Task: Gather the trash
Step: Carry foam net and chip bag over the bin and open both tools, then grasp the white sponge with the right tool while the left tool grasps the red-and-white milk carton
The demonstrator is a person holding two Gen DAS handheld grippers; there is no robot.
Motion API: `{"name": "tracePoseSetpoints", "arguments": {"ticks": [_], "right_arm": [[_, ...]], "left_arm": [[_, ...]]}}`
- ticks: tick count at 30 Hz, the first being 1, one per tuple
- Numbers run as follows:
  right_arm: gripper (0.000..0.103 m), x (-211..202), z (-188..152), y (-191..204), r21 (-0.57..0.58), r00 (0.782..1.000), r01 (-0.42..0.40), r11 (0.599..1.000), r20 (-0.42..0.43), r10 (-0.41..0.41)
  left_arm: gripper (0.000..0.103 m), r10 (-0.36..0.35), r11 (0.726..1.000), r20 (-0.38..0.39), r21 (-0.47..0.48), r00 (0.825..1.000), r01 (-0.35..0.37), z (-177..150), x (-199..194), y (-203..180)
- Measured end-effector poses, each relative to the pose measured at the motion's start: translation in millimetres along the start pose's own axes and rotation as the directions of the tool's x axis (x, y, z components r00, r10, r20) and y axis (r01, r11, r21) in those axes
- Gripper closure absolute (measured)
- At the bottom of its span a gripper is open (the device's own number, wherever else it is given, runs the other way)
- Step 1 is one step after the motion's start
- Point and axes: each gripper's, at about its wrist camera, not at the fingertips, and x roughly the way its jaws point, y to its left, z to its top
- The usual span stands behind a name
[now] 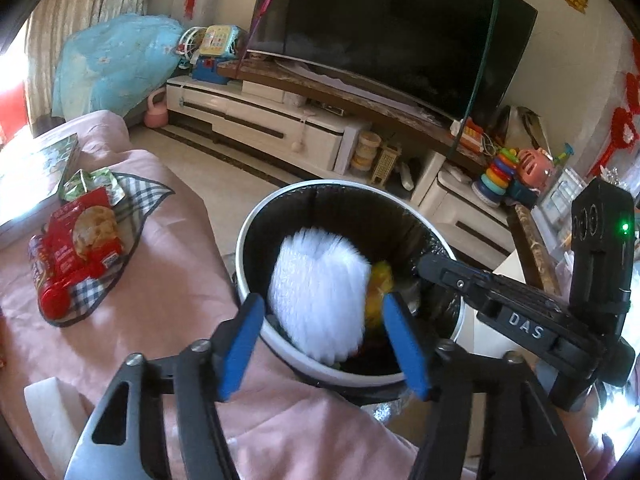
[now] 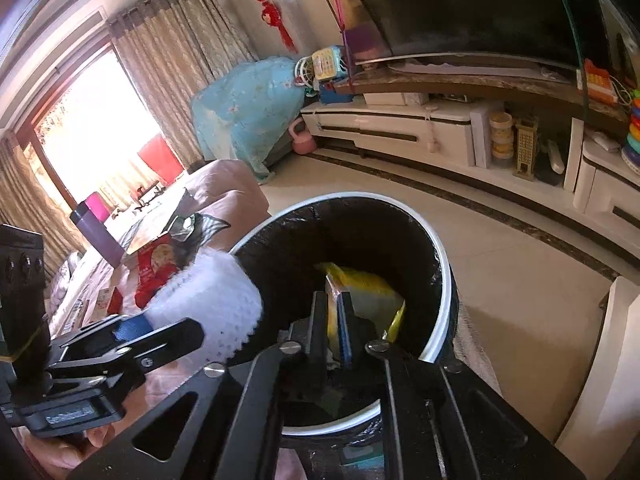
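A round bin (image 1: 248, 232) with a white rim and a black liner stands against the pink-covered surface. My left gripper (image 1: 322, 300) hangs over it, open, blue pads wide apart. A white foam net (image 1: 316, 292), blurred, sits between them without touching either pad. In the right wrist view the foam net (image 2: 216, 300) shows at the bin's (image 2: 440, 264) left rim. My right gripper (image 2: 332, 296) points into the bin, jaws a narrow gap apart. A yellow wrapper (image 2: 364, 288) shows through that gap and lies beyond it inside the bin. The left wrist view catches that wrapper (image 1: 380, 280) beside the right gripper (image 1: 424, 266).
On the pink cover (image 1: 172, 288) lie a red biscuit packet (image 1: 86, 240), a checked cloth (image 1: 136, 200) and a green wrapper (image 1: 86, 182). A purple bottle (image 2: 100, 236) stands further back. Across the tiled floor are a white TV cabinet (image 1: 260, 120), a television (image 1: 392, 32) and toys (image 1: 500, 172).
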Motion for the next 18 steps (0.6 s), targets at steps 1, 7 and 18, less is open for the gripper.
{"name": "tracePoseSetpoints", "arguments": {"ticks": [1, 7, 18], "right_arm": [[0.072, -0.7, -0.1, -0.6, 0.003, 1.0, -0.001, 1.0, 0.003, 0.001], [0.042, -13.4, -5.9, 4.9, 0.017, 0.999, -0.018, 1.0, 0.038, 0.018], [0.01, -31.1, -25.8, 56.4, -0.028, 0.993, -0.084, 0.996, 0.087, 0.086]], "left_arm": [[0.037, -0.001, 1.0, -0.002, -0.006, 1.0, 0.001, -1.2, -1.7, 1.0], [0.03, 0.009, 1.0, 0.012, -0.027, 1.0, -0.009, -18.9, -25.2, 13.3], [0.027, 0.092, 0.991, 0.061, -0.106, 0.994, -0.085, -78.8, -103.6, 56.8]]}}
